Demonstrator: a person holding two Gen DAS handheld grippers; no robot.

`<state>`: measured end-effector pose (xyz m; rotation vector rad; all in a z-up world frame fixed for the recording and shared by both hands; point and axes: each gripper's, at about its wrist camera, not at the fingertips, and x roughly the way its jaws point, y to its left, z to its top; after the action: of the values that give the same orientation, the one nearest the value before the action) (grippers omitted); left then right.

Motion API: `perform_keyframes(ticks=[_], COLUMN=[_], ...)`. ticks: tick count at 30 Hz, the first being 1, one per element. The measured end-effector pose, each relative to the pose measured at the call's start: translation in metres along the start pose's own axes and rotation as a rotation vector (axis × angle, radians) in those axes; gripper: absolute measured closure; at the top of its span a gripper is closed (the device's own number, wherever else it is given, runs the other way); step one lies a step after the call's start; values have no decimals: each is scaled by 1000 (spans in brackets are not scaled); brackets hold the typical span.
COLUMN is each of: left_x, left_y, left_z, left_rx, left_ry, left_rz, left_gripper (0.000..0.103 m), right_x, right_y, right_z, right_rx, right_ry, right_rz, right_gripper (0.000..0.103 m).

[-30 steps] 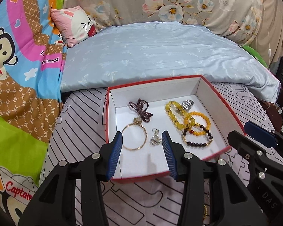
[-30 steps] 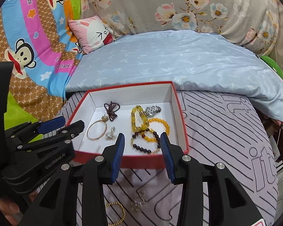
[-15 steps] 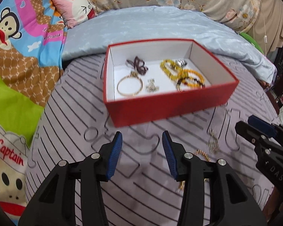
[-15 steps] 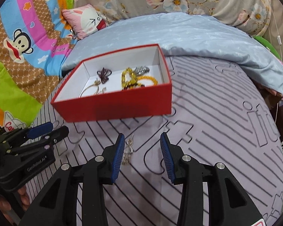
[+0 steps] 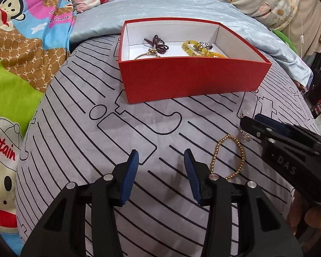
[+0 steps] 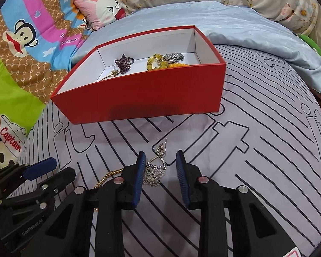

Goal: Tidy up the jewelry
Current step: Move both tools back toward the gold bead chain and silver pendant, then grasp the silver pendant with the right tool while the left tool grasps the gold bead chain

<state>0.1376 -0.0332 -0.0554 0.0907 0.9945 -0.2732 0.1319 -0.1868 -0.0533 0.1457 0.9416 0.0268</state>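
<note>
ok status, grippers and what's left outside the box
Left gripper open, empty. Right gripper open, straddling silver earring, not shut on it. Gold bracelet on the bedspread beside it. Red box ahead, nothing in the way.

Box wall and gripper bodies hid much of the jewelry

The red box's [image 5: 188, 79] near wall covered the lower part of the gold bangle [image 5: 146, 56] and the yellow bead bracelets [image 5: 203, 51]. In the right wrist view, the gold bead bracelet [image 6: 109, 176] ran under the right gripper [image 6: 160, 176], whose left finger [image 6: 139, 180] overlapped the silver earring [image 6: 155, 172]. In the left wrist view that earring [image 5: 245, 136] was mostly hidden.
</note>
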Motion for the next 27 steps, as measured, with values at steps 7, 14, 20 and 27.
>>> perform_keyframes(ticks=[7,14,20,27], left_x=[1,-5,-5,8], left_y=[7,-2,-23,-41], left_z=[-3,-5,-3,-1], left_rx=[-18,-2,39,66], left_ry=[14,7,7,33], left_rz=[-3,-31,-65,-93], left_gripper=[60,54,54,55], right_x=[6,-8,-27,-40], right_y=[-1,-7,-18,-27], right_z=[4,-5,-14,-20], right_rx=[-2,33,66,93], right_ry=[5,1,-15,-27], right_rz=[5,15,10,17], right_gripper=[96,103,103,103])
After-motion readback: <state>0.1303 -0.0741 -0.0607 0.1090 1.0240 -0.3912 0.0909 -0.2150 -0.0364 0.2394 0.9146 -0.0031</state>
